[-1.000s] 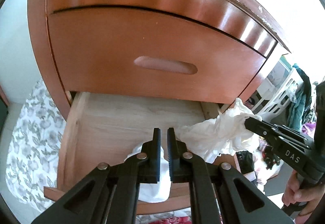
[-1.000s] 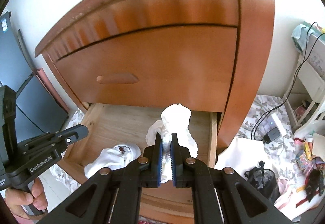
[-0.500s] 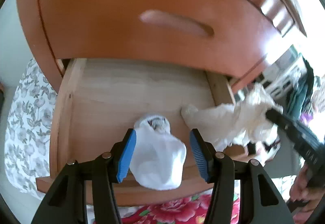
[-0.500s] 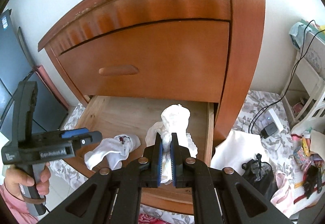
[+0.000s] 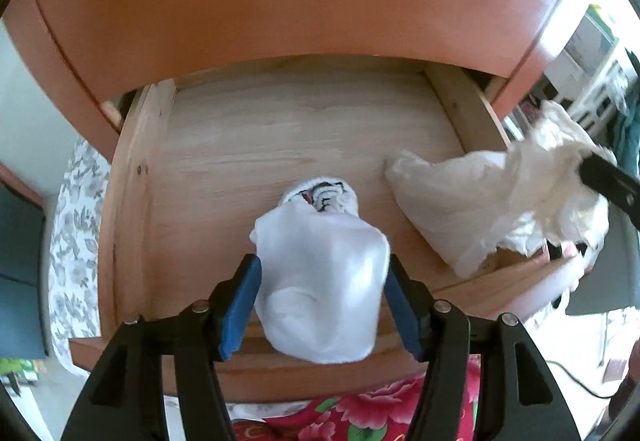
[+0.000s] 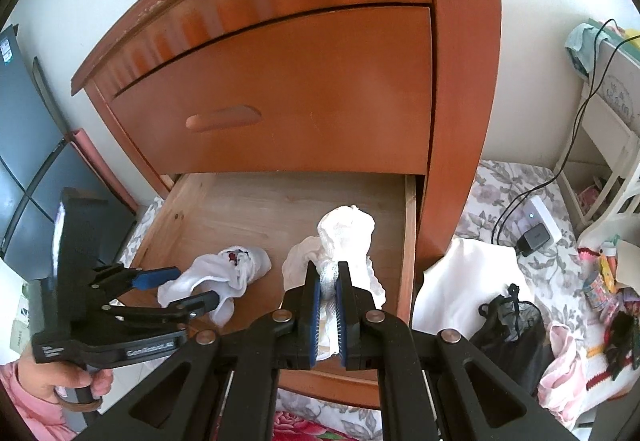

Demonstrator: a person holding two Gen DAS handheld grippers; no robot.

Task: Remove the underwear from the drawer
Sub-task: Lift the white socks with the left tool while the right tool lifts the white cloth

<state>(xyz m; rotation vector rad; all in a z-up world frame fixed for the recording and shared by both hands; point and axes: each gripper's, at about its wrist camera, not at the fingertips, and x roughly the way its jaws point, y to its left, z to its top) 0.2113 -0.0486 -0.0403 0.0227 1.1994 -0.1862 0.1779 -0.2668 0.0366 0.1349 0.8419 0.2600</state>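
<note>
Underwear (image 6: pixel 340 237), a crumpled white piece, hung pinched in the right gripper (image 6: pixel 328 305) over the drawer's (image 5: pixel 132 177) right front corner, not yet clear, while the left gripper's (image 5: pixel 320 305) opening fingers straddled a white sock (image 5: pixel 320 281) by the front edge.

You are seeing two grippers: left gripper (image 6: pixel 188 291), right gripper (image 6: pixel 328 315) | two white garments lying in one open drawer (image 6: pixel 188 201): white bundle (image 5: pixel 320 281), cream underwear (image 6: pixel 344 237) | one closed drawer (image 6: pixel 280 97) sitting above | one hand (image 6: pixel 60 381) showing | one charger (image 6: pixel 534 239) lying on the floor
</note>
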